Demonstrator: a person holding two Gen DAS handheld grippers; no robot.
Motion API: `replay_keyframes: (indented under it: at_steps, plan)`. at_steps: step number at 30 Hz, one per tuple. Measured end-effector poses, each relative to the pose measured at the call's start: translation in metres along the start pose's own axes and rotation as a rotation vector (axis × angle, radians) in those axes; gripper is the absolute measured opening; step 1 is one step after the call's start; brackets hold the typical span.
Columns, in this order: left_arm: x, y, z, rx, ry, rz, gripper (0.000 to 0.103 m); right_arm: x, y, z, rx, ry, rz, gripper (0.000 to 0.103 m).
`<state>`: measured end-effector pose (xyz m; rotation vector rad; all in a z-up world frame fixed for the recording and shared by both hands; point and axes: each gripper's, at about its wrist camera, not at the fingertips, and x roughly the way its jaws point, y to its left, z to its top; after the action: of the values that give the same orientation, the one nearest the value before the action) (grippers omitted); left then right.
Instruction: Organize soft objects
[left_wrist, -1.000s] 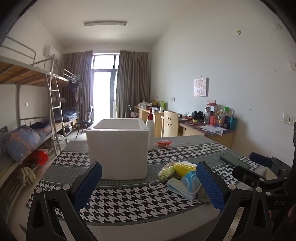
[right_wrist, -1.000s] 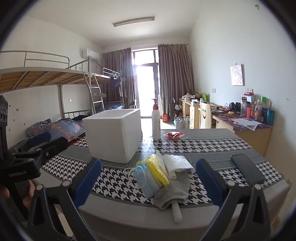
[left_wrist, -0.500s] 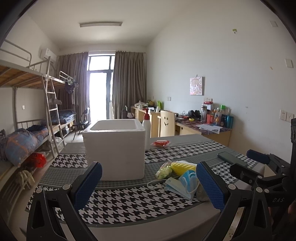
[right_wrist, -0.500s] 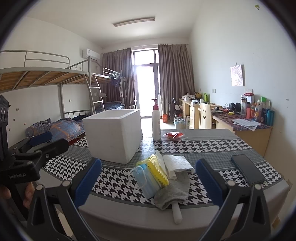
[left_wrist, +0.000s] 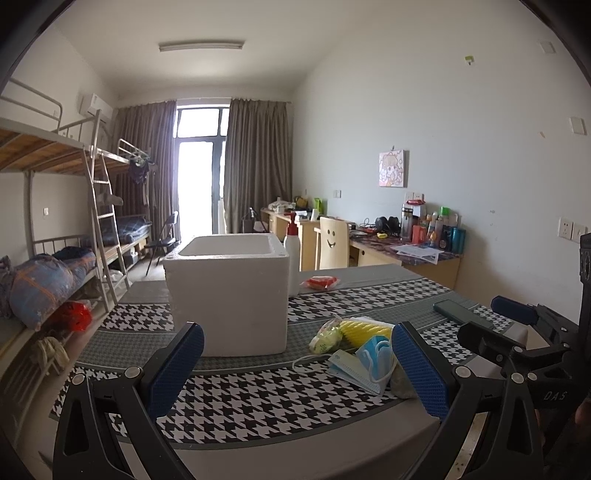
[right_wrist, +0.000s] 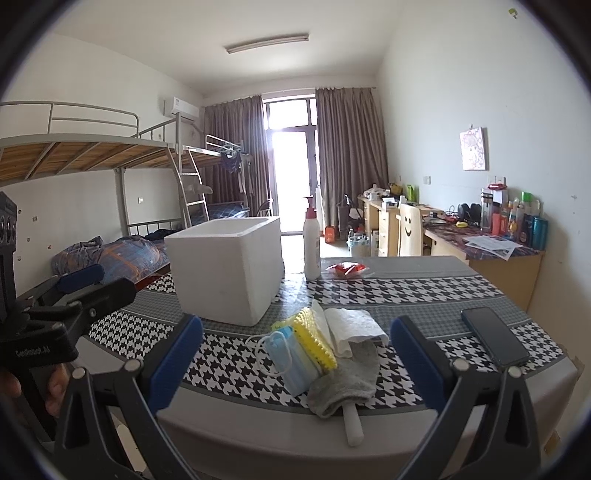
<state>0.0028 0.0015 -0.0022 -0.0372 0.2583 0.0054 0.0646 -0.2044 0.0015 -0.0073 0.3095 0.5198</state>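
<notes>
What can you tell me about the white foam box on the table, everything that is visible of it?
The white foam box looks like thick-walled polystyrene, roughly cubic, with plain matte sides. It has no lid on, and its top is open; the inside is not visible from here. It stands upright on the houndstooth tablecloth, towards the far left part of the table. A white pump bottle stands close beside it on the right; whether they touch cannot be told. The pile of soft things lies nearer, apart from it. Neither gripper touches it.

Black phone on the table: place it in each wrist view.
Left wrist: the black phone lies right of centre, beyond the soft pile.
Right wrist: it lies at lower right near the table's edge.
Shared landmark: white foam box.
</notes>
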Motion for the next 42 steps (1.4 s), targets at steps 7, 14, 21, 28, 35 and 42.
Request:
replay_keyframes:
  at_steps: [7,14,21,28,35,42]
  plan:
    - [-0.001,0.000,0.003,-0.004,-0.006,-0.003,0.102,-0.002,0.000,0.002,0.004,-0.011,0.004,0.103]
    - [0.006,0.001,0.003,-0.017,0.009,0.002,0.102,0.001,-0.001,0.002,0.005,-0.006,-0.004,0.103]
    - [0.012,0.002,0.005,-0.034,0.020,-0.006,0.102,0.006,-0.003,0.002,0.006,0.003,-0.004,0.103]
    - [0.025,0.000,0.004,-0.025,0.035,-0.034,0.102,0.012,-0.008,0.000,0.005,0.021,-0.023,0.103]
    - [0.040,0.000,0.003,-0.025,0.053,-0.065,0.102,0.029,-0.016,-0.002,0.008,0.059,-0.044,0.103]
    - [0.055,0.001,-0.005,-0.036,0.092,-0.098,0.102,0.044,-0.022,-0.007,0.012,0.098,-0.054,0.103]
